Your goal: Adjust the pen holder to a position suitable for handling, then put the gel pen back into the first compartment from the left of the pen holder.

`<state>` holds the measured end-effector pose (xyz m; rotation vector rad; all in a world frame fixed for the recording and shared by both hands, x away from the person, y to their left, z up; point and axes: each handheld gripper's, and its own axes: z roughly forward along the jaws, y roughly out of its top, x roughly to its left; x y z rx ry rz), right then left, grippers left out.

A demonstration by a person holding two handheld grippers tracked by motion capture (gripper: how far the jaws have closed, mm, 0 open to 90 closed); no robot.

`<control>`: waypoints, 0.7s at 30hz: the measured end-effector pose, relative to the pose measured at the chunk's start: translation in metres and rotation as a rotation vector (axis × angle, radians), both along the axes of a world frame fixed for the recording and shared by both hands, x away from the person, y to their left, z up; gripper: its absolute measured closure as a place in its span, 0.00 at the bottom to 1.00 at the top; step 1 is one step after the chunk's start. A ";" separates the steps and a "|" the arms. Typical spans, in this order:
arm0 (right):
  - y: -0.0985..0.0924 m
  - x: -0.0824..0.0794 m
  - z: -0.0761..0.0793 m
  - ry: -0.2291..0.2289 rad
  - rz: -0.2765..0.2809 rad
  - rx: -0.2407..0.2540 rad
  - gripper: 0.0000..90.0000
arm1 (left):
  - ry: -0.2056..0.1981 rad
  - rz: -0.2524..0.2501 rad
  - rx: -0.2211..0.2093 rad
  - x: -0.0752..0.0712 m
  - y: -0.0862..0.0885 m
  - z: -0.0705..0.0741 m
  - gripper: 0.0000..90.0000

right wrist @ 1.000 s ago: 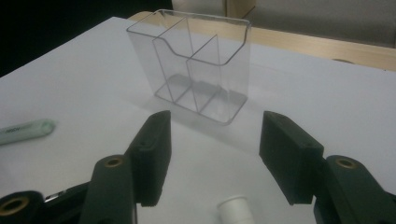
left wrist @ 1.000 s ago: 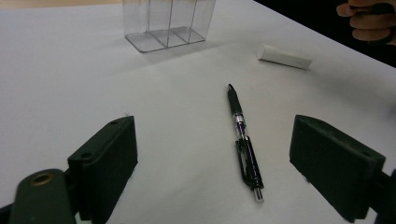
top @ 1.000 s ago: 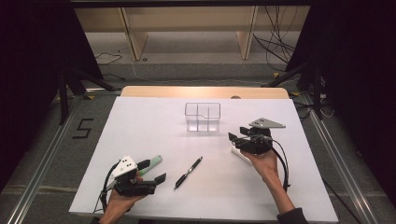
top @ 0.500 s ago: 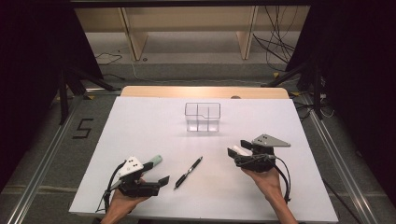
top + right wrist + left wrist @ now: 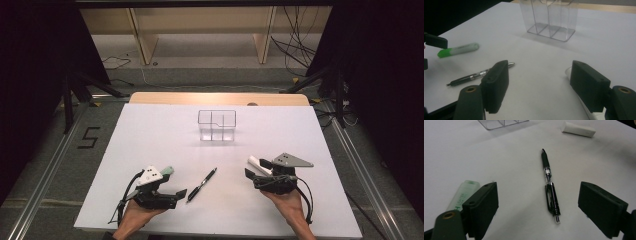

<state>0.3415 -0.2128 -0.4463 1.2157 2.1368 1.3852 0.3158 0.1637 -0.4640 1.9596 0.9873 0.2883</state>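
A black pen [image 5: 202, 184] lies on the white table [image 5: 150, 135], with a green highlighter [image 5: 167, 170] to its left and a white eraser [image 5: 259, 163] to its right. My left gripper [image 5: 176, 184] is open near the front edge, and the pen [image 5: 550, 187] lies on the table ahead between its jaws. The highlighter [image 5: 464, 195] sits just outside its left jaw. My right gripper [image 5: 252, 169] is open and its jaws have just been opening. Only bare table lies between them, and the eraser [image 5: 568, 72] rests against its right-hand jaw, partly hidden.
A clear compartment organizer [image 5: 216, 125] stands empty at the table's middle back, also seen as the organizer [image 5: 549, 20] from the right gripper. The table's front edge runs just under both hands. Dark floor and rails flank the table.
My right gripper has come toward the front edge and sunk to the table, jaws wider apart; the white eraser now shows at its tip. The left gripper, pen and highlighter have stayed put.
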 end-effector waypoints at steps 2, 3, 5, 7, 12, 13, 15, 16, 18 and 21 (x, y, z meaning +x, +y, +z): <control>-0.001 -0.002 -0.001 0.003 -0.001 0.000 0.35 | 0.017 -0.013 0.017 0.001 -0.003 0.000 0.19; -0.001 -0.004 -0.002 0.004 -0.004 -0.002 0.35 | 0.024 -0.017 0.022 0.002 -0.006 0.000 0.19; -0.002 -0.006 -0.003 0.005 -0.004 -0.003 0.34 | 0.032 -0.028 0.043 0.004 -0.009 -0.001 0.19; -0.002 -0.010 -0.004 0.008 -0.009 -0.007 0.34 | 0.041 -0.030 0.054 0.005 -0.012 -0.001 0.19; -0.004 -0.017 -0.006 0.013 -0.014 -0.001 0.32 | 0.059 -0.043 0.070 0.009 -0.019 0.000 0.19; -0.004 -0.018 -0.007 0.015 -0.017 -0.003 0.32 | 0.063 -0.050 0.079 0.009 -0.020 0.000 0.19; -0.006 -0.020 -0.008 0.018 -0.019 0.000 0.32 | 0.071 -0.062 0.089 0.009 -0.023 0.000 0.21; -0.006 -0.021 -0.009 0.022 -0.022 0.000 0.32 | 0.073 -0.069 0.102 0.009 -0.024 0.000 0.22; -0.007 -0.022 -0.010 0.020 -0.019 -0.005 0.32 | 0.075 -0.074 0.120 0.010 -0.027 0.000 0.23; -0.008 -0.024 -0.010 0.023 -0.023 -0.002 0.32 | 0.077 -0.080 0.143 0.010 -0.033 0.002 0.25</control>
